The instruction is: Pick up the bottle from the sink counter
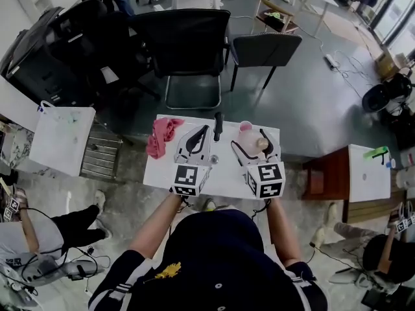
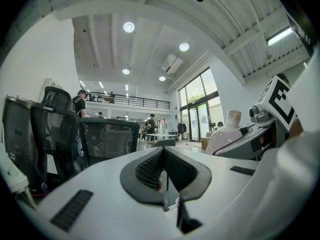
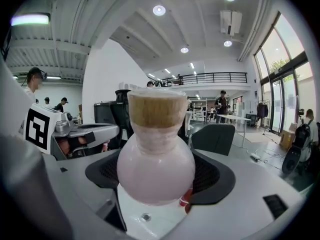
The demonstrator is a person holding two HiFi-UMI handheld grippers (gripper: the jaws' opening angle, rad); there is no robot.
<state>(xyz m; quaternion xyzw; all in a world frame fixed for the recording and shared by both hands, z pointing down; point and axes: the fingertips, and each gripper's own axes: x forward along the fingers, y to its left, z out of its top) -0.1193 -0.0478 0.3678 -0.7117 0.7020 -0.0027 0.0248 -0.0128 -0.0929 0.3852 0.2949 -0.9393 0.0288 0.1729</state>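
1. Pink, round-bellied bottle (image 3: 155, 169) with a tan stopper; contents cannot be seen. It is pinched between the right gripper's (image 1: 254, 149) fingers (image 3: 216, 176), over the tabletop's (image 1: 224, 173) far right.
2. Left gripper (image 2: 164, 165): fingers pressed together, empty.
3. Black-and-white square markers (image 1: 187, 179) on both grippers.

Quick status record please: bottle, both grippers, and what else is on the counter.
bottle: pink, tan stopper, upright, in right gripper
right gripper: fingers closed on bottle's round body
left gripper: fingers together, empty
counter: white, pink cloth at its left edge
task state: bottle gripped; lift-off cannot be confirmed
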